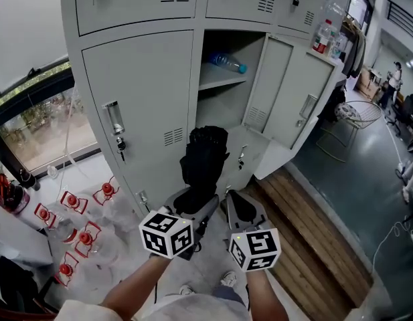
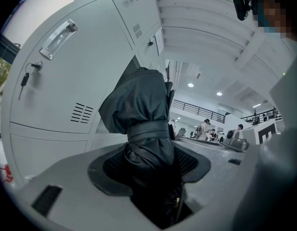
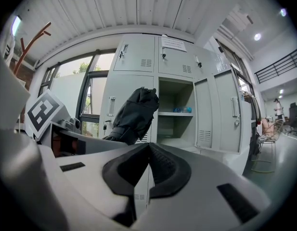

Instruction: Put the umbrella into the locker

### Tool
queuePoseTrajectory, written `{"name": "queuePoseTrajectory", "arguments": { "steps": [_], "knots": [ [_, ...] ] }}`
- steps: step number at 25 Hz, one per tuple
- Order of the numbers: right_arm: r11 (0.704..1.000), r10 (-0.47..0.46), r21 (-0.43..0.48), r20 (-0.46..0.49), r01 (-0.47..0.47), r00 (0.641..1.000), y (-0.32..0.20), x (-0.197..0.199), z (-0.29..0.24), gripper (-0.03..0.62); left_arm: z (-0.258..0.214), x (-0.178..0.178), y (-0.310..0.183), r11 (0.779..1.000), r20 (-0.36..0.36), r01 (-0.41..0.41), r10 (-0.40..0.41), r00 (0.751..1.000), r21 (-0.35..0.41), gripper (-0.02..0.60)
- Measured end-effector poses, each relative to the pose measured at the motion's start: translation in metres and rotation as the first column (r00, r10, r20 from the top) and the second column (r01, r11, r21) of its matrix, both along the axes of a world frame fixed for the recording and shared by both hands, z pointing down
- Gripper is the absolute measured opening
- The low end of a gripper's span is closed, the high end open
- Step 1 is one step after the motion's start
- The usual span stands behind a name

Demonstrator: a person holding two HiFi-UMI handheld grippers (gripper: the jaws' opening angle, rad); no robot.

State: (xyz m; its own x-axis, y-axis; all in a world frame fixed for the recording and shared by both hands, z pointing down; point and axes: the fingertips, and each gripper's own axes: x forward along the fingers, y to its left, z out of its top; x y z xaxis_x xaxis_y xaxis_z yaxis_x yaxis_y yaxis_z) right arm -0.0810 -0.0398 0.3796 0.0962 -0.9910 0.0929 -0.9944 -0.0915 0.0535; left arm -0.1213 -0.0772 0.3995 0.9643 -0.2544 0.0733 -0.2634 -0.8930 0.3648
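Note:
The black folded umbrella (image 1: 203, 159) sticks out level from my left gripper (image 1: 193, 202), which is shut on its lower part. Its tip is just in front of the open locker compartment (image 1: 226, 109). In the left gripper view the umbrella (image 2: 143, 114) fills the gap between the pads of the left gripper (image 2: 150, 165). My right gripper (image 1: 241, 209) is beside it on the right, shut and empty. In the right gripper view the right gripper (image 3: 149, 153) has its pads touching; the umbrella (image 3: 134, 112) shows to the left, the open locker (image 3: 174, 126) ahead.
A blue water bottle (image 1: 226, 62) lies on the locker's shelf (image 1: 219, 79). The locker door (image 1: 293, 92) swings open to the right. Several red-capped clear bottles (image 1: 79, 226) lie on the floor at left. A wooden platform (image 1: 306, 233) and a wire chair (image 1: 357, 116) are at right.

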Motion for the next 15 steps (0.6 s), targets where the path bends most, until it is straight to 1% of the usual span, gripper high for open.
{"name": "queuePoseTrajectory", "arguments": {
  "steps": [5, 8, 15],
  "knots": [
    [1.0, -0.021, 0.012, 0.015, 0.021, 1.0, -0.016, 0.016, 0.005, 0.003, 0.003, 0.017, -0.014, 1.0, 0.006, 0.015, -0.015, 1.0, 0.002, 0.252],
    [0.998, -0.048, 0.027, 0.024, 0.048, 0.999, -0.029, 0.031, 0.005, 0.003, 0.005, 0.033, -0.025, 0.999, 0.013, 0.039, -0.039, 0.999, 0.016, 0.252],
    [0.994, -0.098, 0.049, 0.027, 0.097, 0.995, -0.053, 0.081, 0.0, 0.003, 0.007, 0.076, -0.048, 0.995, 0.028, 0.096, -0.097, 0.995, 0.016, 0.252]
  ]
}}
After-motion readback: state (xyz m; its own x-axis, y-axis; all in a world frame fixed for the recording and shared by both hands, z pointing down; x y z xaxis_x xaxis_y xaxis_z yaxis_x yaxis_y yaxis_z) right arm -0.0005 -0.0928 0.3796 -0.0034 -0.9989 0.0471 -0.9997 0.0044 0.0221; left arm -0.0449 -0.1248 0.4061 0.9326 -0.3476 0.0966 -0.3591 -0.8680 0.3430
